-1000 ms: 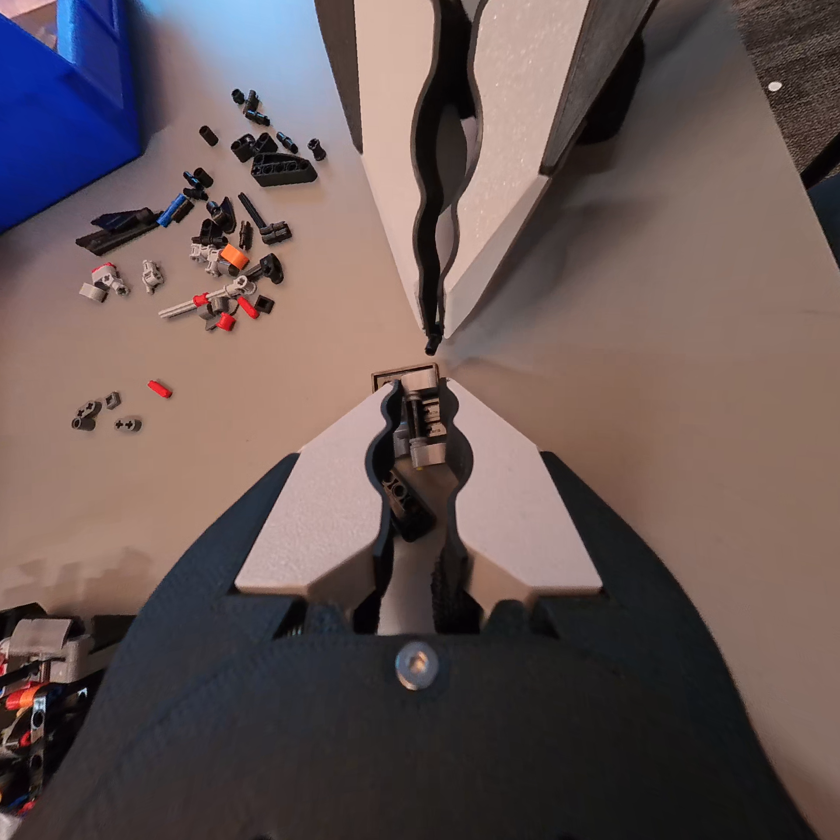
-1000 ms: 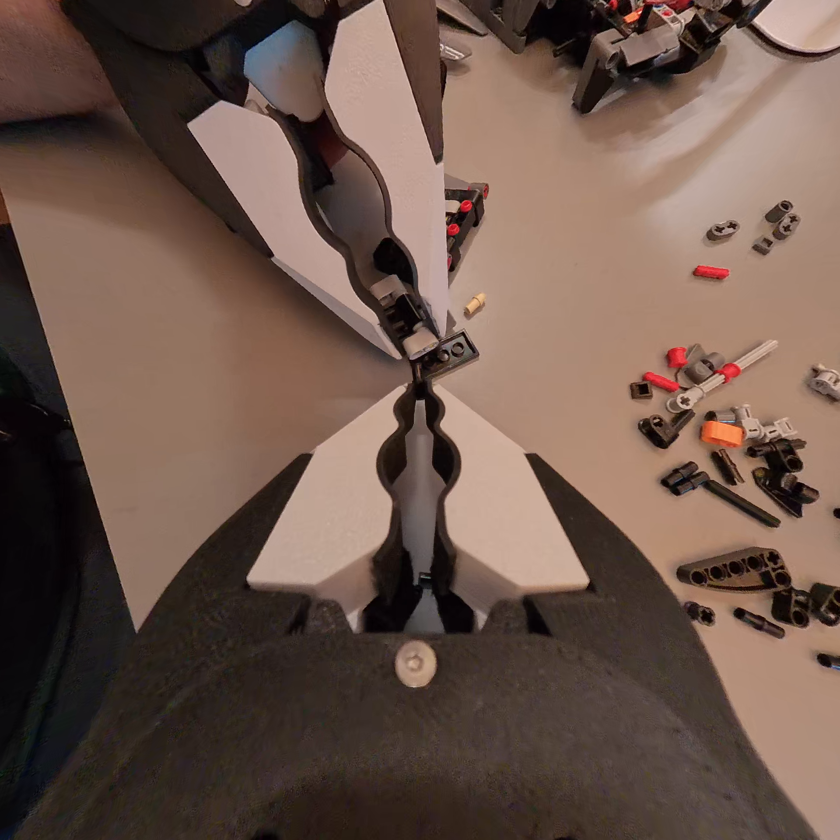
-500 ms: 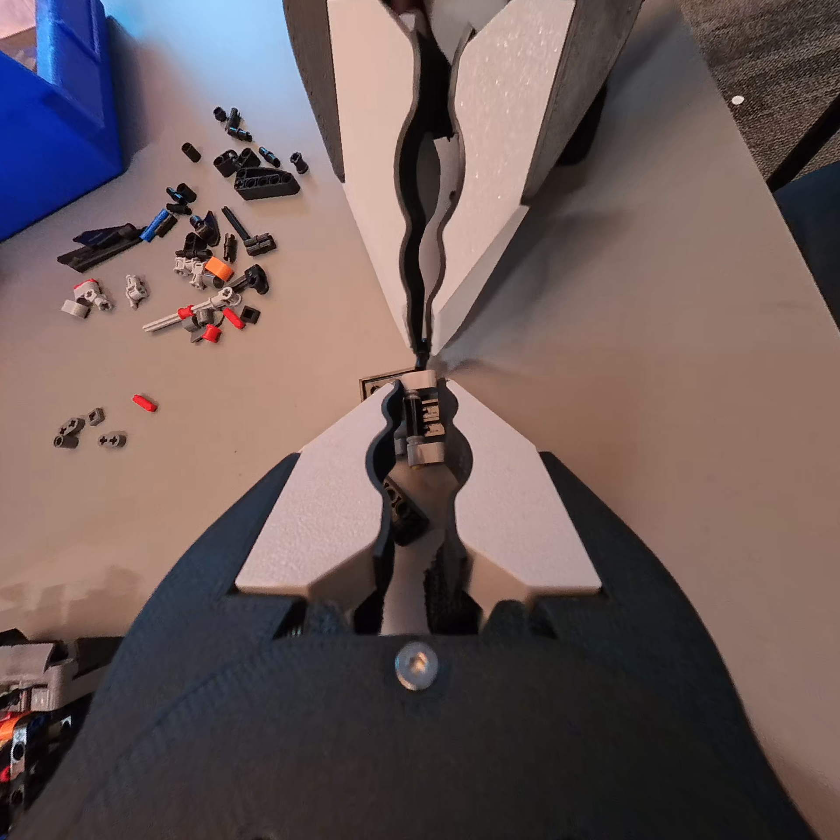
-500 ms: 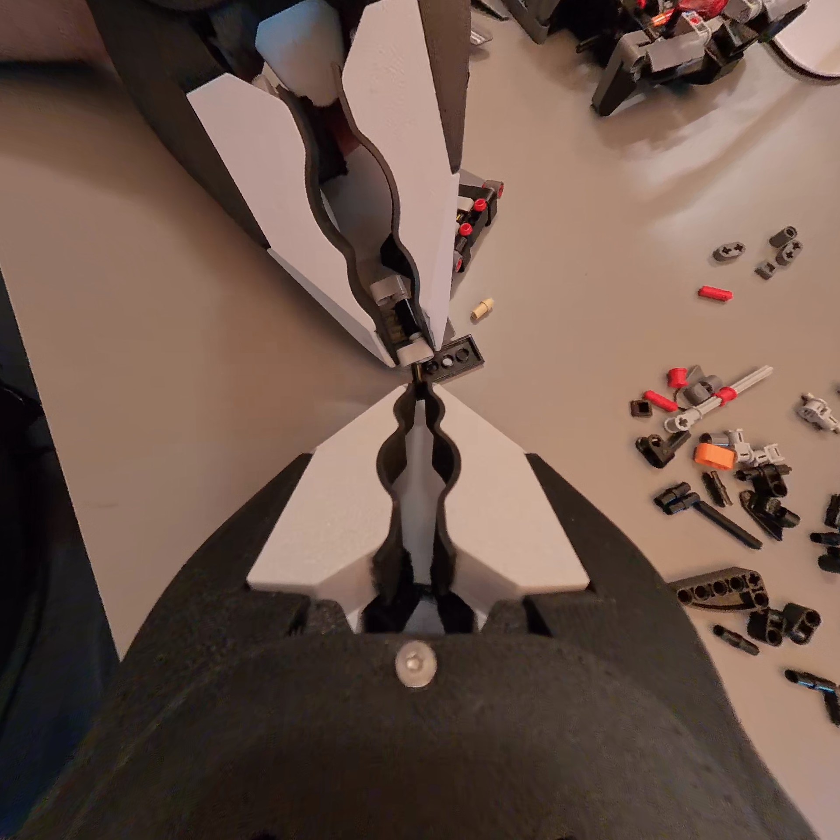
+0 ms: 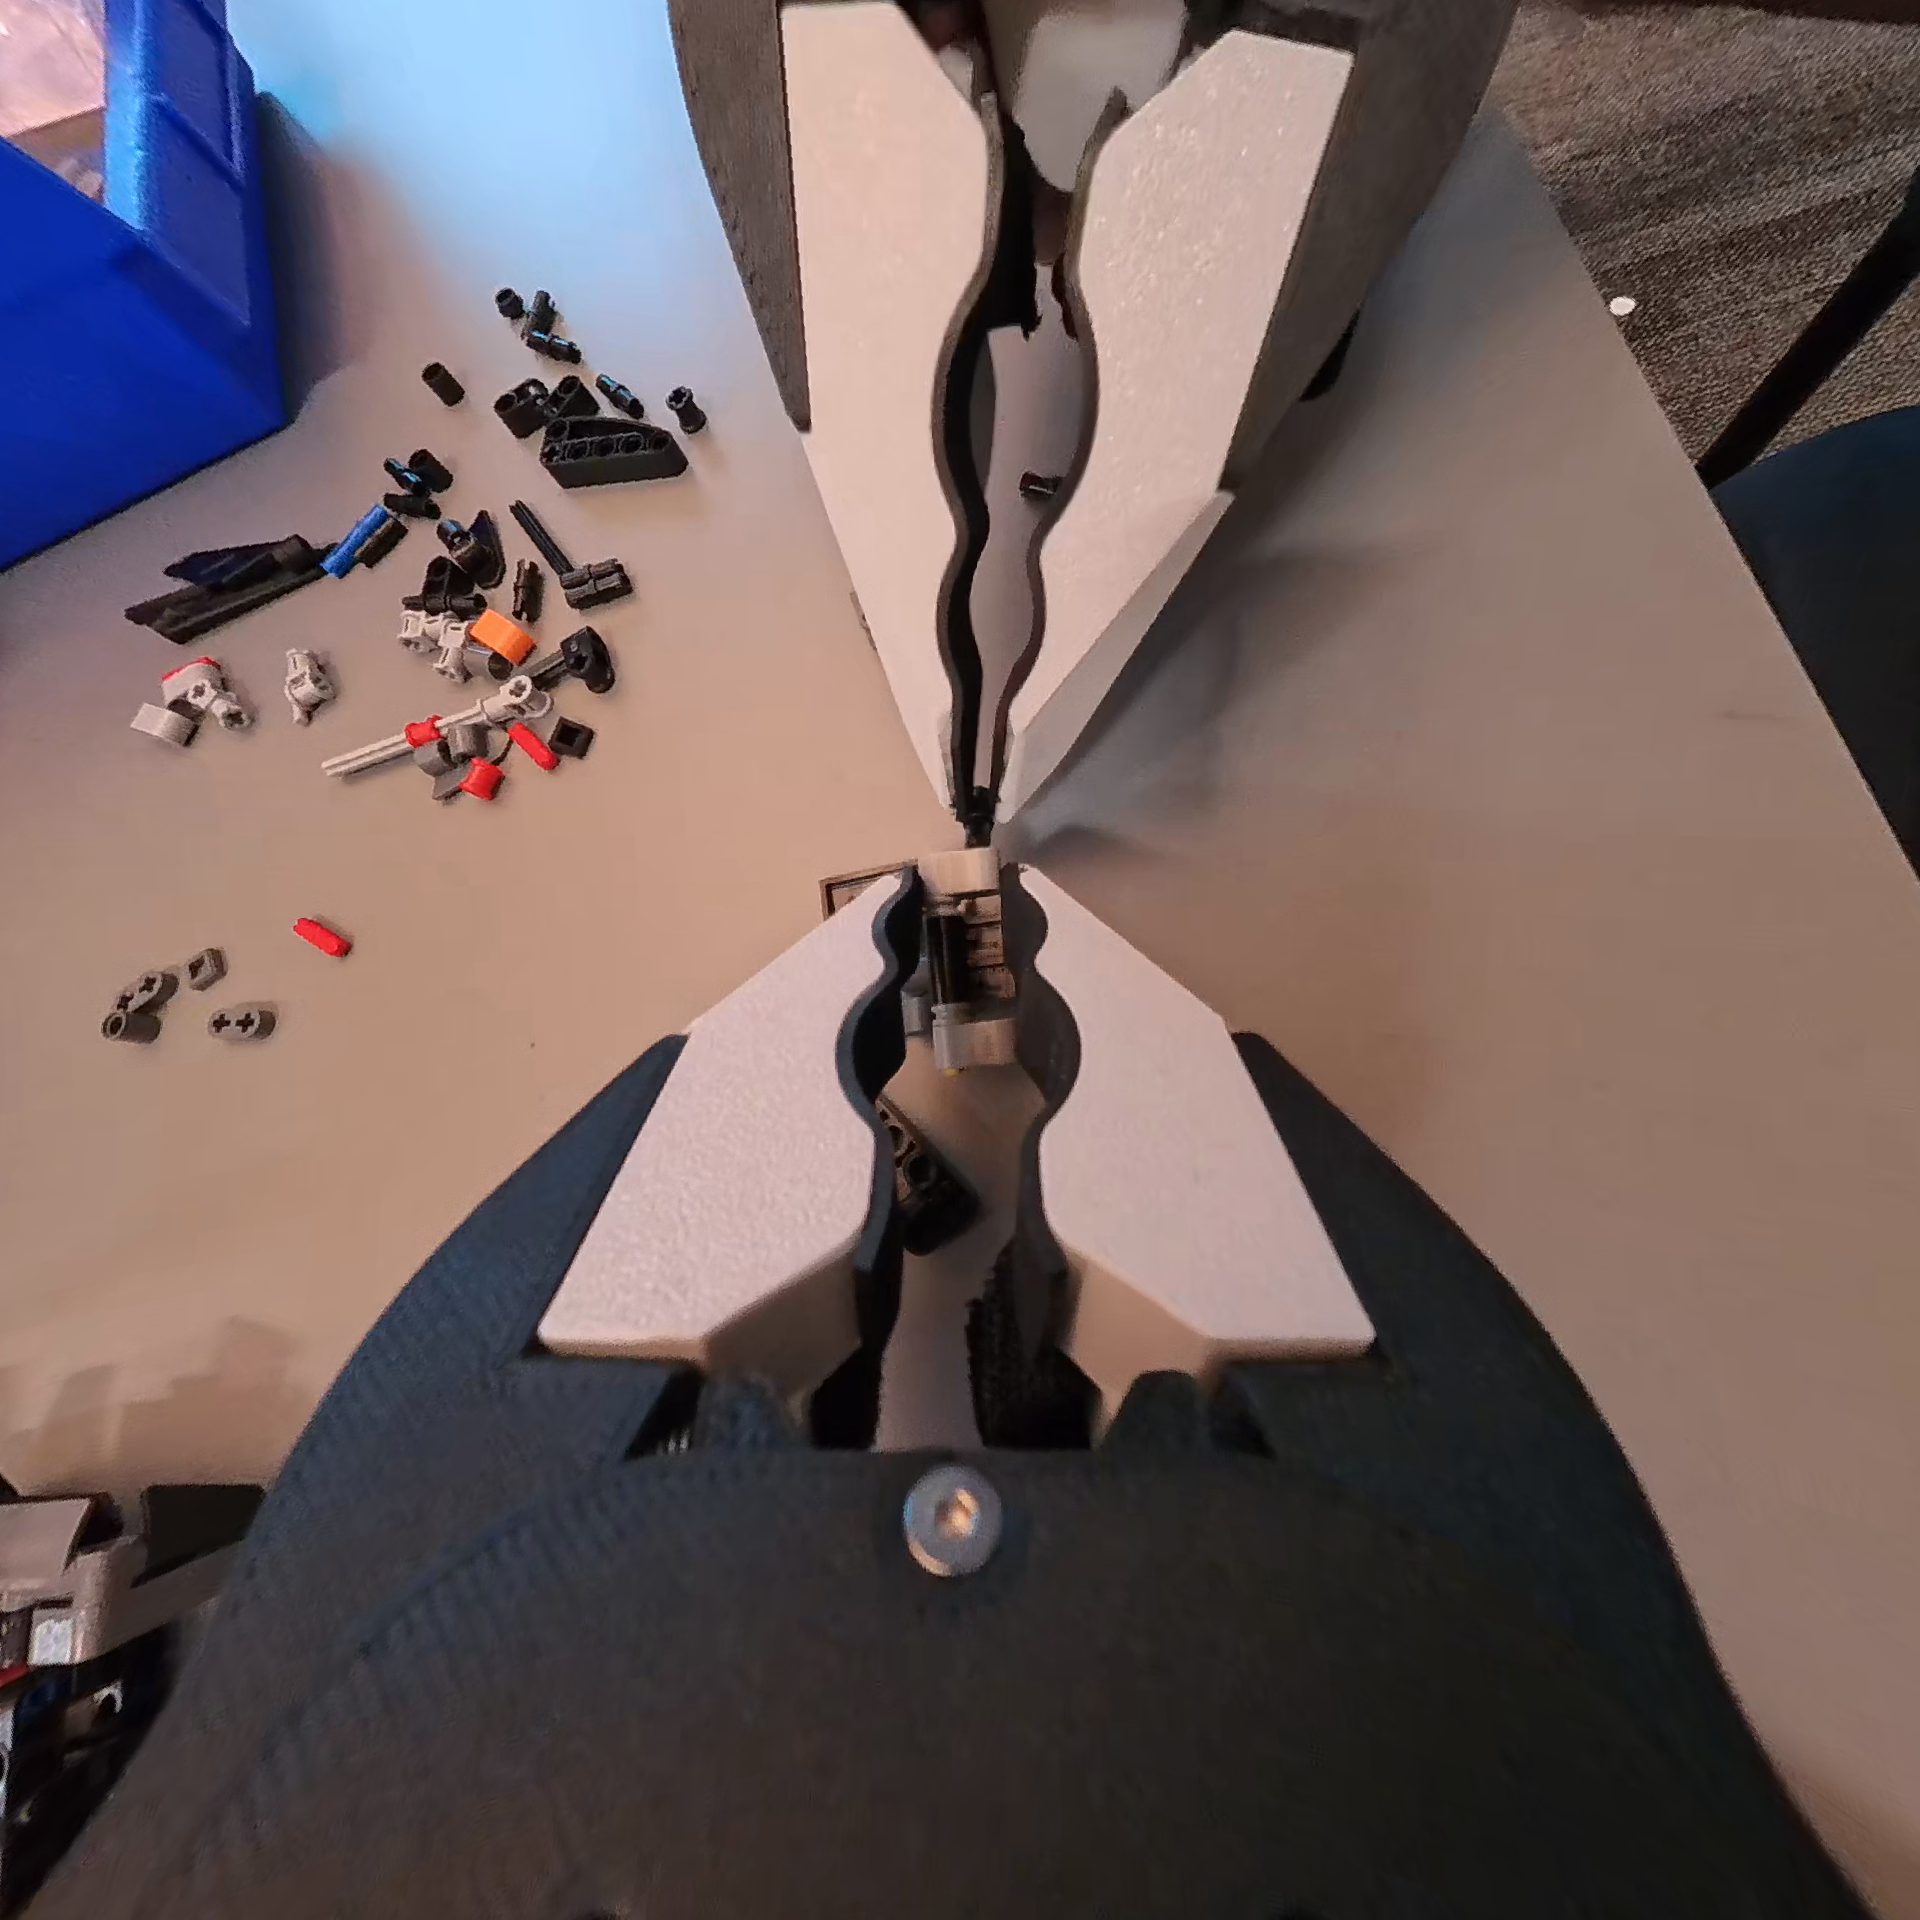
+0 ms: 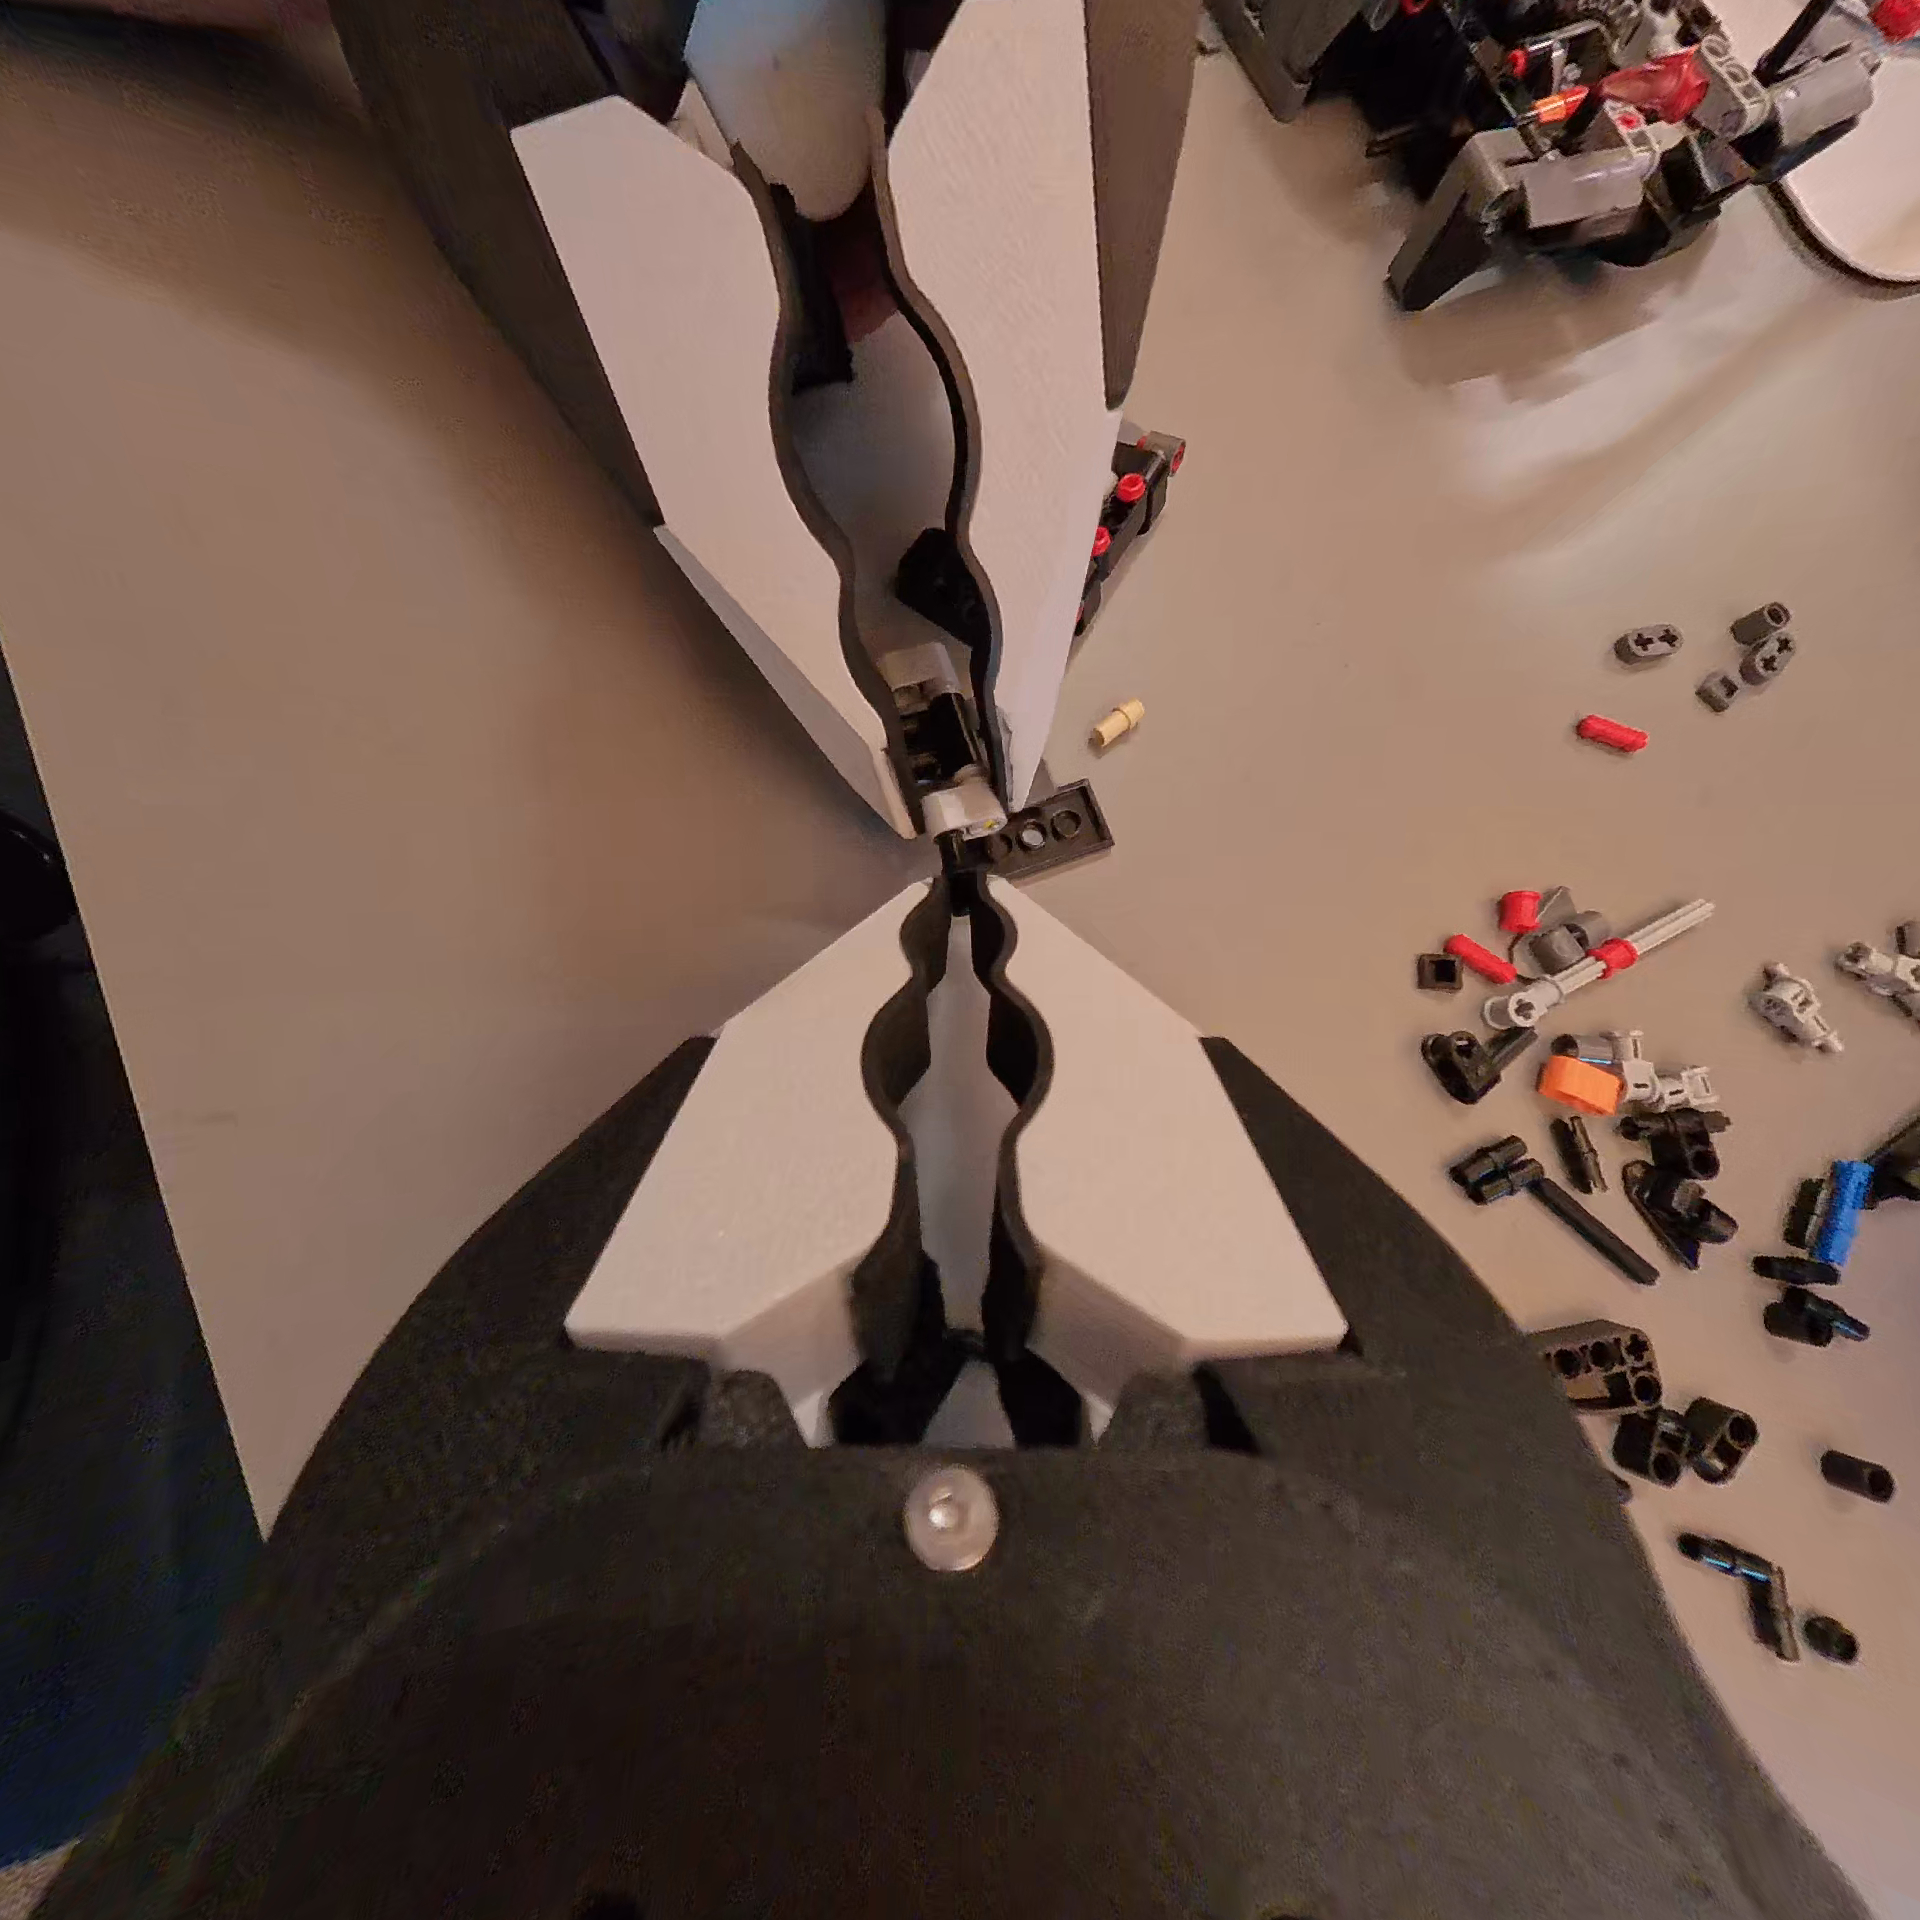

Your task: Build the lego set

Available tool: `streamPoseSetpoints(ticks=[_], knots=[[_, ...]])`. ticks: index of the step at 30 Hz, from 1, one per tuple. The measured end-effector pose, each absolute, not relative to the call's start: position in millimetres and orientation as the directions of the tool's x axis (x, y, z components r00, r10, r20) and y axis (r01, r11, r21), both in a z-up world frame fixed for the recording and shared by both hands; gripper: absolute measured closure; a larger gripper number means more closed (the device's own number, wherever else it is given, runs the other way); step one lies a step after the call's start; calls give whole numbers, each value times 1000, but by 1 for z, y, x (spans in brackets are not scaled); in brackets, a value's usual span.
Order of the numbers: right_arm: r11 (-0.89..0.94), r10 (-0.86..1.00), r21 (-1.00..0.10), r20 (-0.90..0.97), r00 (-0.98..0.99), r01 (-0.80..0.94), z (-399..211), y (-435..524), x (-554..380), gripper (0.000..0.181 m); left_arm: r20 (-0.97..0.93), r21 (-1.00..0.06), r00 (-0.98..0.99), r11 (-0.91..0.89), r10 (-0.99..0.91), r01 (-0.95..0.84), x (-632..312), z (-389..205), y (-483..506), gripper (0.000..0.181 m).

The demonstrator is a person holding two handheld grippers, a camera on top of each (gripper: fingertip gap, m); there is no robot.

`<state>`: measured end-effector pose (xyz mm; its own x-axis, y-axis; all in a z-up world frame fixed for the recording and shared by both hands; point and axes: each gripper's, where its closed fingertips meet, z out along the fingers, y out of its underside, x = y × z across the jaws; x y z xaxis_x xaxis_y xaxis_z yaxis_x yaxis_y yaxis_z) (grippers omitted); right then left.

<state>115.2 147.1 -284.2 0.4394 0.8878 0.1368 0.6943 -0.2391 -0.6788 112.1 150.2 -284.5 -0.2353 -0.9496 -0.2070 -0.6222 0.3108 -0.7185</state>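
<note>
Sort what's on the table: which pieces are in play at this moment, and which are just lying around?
In play:
left gripper, shut on the grey-and-black subassembly
right gripper, shut on a small black pin
black holed plate

Lying about:
loose-parts pile
blue bin
tan pin
part-built model

Office-style workroom with a hobby bench

A plain grey bench (image 5: 1403, 935) stands on dark, speckled carpet (image 5: 1714, 208), with a blue plastic bin (image 5: 114, 343) at one corner, loose Technic pieces (image 5: 457, 623) scattered across it, and a half-built model (image 6: 1621, 156) at its far edge.
</note>
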Motion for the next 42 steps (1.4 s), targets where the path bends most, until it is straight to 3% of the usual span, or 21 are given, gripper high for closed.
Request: streamPoseSetpoints(ticks=[8,17,21,29,38,42], knots=[[-147,856,-551,346,385,822,-285,149,116,180,-242,-701,-237,338,-941,-628,112,-284,150,168],[-133,775,-479,495,392,868,-285,149,117,181,-279,-682,-235,364,-931,-635,114,-284,149,168],[-185,798,-571,388,462,800,-284,147,118,180,-274,-684,-235,361,-933,-634,115,-284,149,168],[-259,840,-573,264,474,777,-297,133,126,179,-266,-677,-258,370,-929,-636,115,-287,146,168],[-366,861,-685,7,509,629,-296,126,127,169,-258,-675,-263,368,-930,-639,114,-287,145,168],[-388,867,-708,-62,495,590,-298,127,126,174,-251,-678,-267,366,-931,-637,114,-287,144,168]])
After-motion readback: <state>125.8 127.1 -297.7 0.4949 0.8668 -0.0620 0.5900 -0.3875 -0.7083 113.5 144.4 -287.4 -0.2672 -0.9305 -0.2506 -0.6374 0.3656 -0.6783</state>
